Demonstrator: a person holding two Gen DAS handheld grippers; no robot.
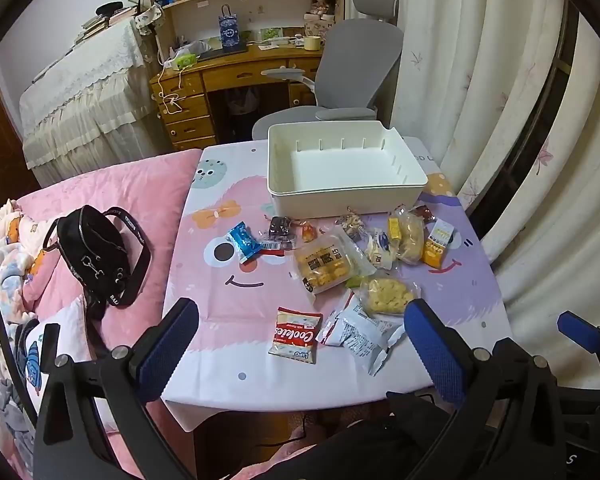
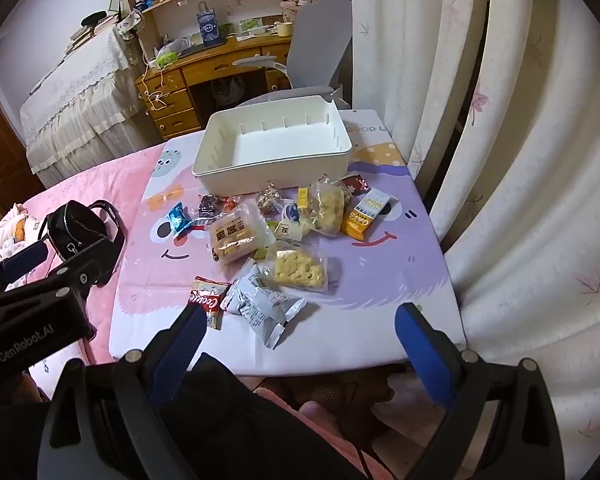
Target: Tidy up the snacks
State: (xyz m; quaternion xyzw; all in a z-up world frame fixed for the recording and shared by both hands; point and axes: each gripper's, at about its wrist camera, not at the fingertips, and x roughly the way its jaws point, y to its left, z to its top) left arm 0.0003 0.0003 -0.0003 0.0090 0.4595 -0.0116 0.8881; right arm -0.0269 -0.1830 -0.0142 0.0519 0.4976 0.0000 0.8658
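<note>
Left wrist view: at far left a black bag [image 1: 94,256] lies on the pink bedspread [image 1: 140,188], beside my table [image 1: 228,364] with its cartoon cloth. My left gripper [image 1: 302,314] hangs over the near edge, fingers spread wide with nothing between them. Past it the snacks lie loose on the cloth: a blue packet [image 1: 242,241], a dark one [image 1: 279,227], the red cookies pack [image 1: 296,334] nearest me, white sachets [image 1: 360,334] just beside it, two clear bags of yellow biscuits [image 1: 328,266], then an orange oats bar [image 1: 438,247] at the right. The white bin [image 1: 346,196] stands behind them, holding none of them. In the right wrist view my right gripper [image 2: 300,318] is also spread wide and holds nothing, above the near edge; curtains [image 2: 520,160] hang at far right.
</note>
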